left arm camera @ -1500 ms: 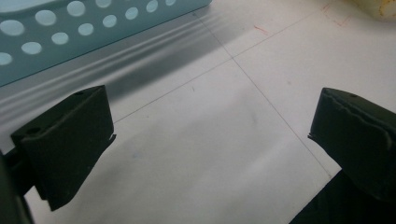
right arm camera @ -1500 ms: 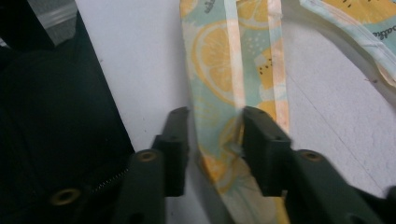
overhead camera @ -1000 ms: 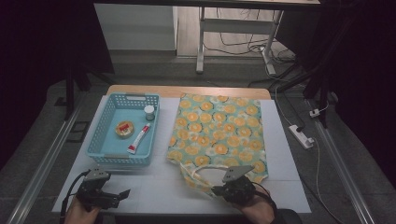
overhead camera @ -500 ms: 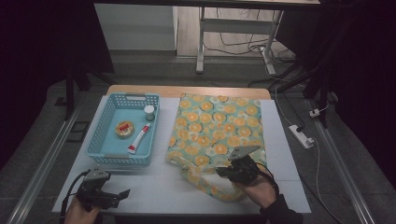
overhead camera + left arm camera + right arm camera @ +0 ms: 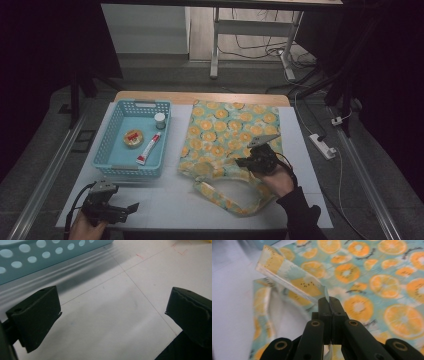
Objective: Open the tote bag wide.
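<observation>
The fruit-print bag (image 5: pixel 231 135) is spread flat on the desk (image 5: pixel 165 200), right of the blue basket (image 5: pixel 131 141). Its strap (image 5: pixel 292 282) is clamped between the right gripper (image 5: pixel 329 301) fingers and lifted over the bag. The left gripper (image 5: pixel 112 312) fingers are held apart above bare desk.

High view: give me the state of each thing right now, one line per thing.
Fruit-print bag: lying flat on the table, one handle lifted.
Bag handle: pinched in the right gripper.
Right gripper: shut on the handle, over the bag.
Left gripper: open, holding nothing, over bare table.
Blue basket: upright, left of the bag.
Tube: lying in the basket.
Small bottle: upright in the basket, capped.
</observation>
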Action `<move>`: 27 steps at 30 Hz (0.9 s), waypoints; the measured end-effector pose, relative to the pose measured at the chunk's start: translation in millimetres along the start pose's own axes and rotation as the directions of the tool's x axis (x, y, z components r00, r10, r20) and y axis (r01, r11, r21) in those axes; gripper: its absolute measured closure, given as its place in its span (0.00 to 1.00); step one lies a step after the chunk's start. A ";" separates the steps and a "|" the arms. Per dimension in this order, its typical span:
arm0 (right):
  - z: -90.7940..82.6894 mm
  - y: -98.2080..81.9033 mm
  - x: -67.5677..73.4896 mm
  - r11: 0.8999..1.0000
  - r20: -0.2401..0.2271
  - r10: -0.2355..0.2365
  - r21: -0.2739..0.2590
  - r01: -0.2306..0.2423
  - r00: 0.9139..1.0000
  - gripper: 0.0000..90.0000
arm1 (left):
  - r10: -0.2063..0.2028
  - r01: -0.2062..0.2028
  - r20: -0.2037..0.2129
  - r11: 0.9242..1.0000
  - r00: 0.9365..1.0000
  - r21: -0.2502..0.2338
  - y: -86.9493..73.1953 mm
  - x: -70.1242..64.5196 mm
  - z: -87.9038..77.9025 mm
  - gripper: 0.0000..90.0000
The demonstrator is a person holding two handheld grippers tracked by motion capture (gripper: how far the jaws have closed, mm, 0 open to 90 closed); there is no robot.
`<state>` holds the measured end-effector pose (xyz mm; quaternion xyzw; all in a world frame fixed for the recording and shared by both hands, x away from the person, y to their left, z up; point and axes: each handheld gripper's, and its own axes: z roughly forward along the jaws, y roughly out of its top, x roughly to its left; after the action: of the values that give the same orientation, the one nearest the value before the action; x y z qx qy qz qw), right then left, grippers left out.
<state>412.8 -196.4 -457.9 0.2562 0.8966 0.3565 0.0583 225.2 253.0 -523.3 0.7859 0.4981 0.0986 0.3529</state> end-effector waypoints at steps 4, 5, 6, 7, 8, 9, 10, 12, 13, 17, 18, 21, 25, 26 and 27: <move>5.7 7.5 -16.8 1.000 -0.001 0.016 -0.002 -0.016 1.000 0.99 | 0.000 0.000 0.001 1.000 1.000 -0.002 -0.1 0.0 0.0 0.00; 7.2 9.1 -21.2 1.000 -0.002 0.021 -0.004 -0.021 1.000 0.99 | 0.000 0.000 0.001 1.000 1.000 -0.002 -0.1 0.0 0.0 0.00; 8.6 10.6 -25.5 1.000 -0.001 0.027 -0.007 -0.027 1.000 0.99 | 0.000 0.000 0.001 1.000 1.000 -0.002 -0.1 0.0 0.1 0.00; 9.9 12.2 -29.8 0.999 0.001 0.032 -0.009 -0.032 0.999 0.99 | -0.001 0.001 0.002 1.000 1.000 -0.002 -0.1 0.1 0.1 0.00; 11.2 13.9 -33.6 0.999 0.002 0.039 -0.010 -0.039 0.999 0.99 | -0.001 0.001 0.002 1.000 1.000 -0.002 0.0 0.2 0.1 0.00; 12.4 15.5 -37.3 0.999 0.003 0.044 -0.011 -0.044 0.999 0.99 | -0.002 0.002 0.002 1.000 1.000 -0.001 0.0 0.3 0.2 0.00; 13.5 17.4 -40.6 0.999 0.008 0.048 -0.012 -0.048 0.999 0.99 | -0.002 0.002 0.003 1.000 1.000 -0.001 0.0 0.3 0.2 0.00; 15.6 21.0 -47.7 0.999 0.017 0.048 -0.019 -0.048 0.999 0.99 | -0.001 0.001 0.002 1.000 1.000 -0.001 -0.1 0.2 0.1 0.00; 16.4 22.9 -51.1 0.998 0.019 0.053 -0.024 -0.053 0.998 0.99 | -0.001 0.001 0.003 1.000 1.000 -0.002 -0.1 0.2 0.1 0.00; 19.0 32.2 -63.3 0.998 0.036 0.064 -0.029 -0.063 0.997 0.99 | -0.001 0.001 0.004 1.000 1.000 -0.002 -0.1 0.3 0.1 0.00; 19.7 34.7 -66.3 0.997 0.038 0.068 -0.030 -0.067 0.997 0.99 | -0.001 0.001 0.004 1.000 1.000 -0.002 -0.1 0.4 0.1 0.00; 22.5 42.3 -73.8 0.997 0.049 0.070 -0.026 -0.069 0.996 0.99 | 0.000 0.000 0.005 1.000 1.000 -0.001 0.0 0.4 0.2 0.00; 27.9 52.1 -81.5 0.997 0.060 0.071 -0.025 -0.070 0.996 0.99 | -0.001 0.001 0.006 1.000 1.000 0.000 -0.1 0.6 0.1 0.00; 29.4 54.5 -82.9 0.998 0.061 0.066 -0.023 -0.065 0.996 0.99 | -0.001 0.001 0.007 1.000 1.000 0.000 0.0 0.7 0.1 0.00; 31.1 56.7 -84.2 0.998 0.065 0.065 -0.024 -0.064 0.996 0.99 | -0.001 0.001 0.007 1.000 1.000 0.001 0.0 0.6 0.2 0.00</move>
<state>517.9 -184.8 -449.6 0.2958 0.8815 0.3595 0.0789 225.6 253.5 -523.6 0.7861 0.4973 0.0956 0.3544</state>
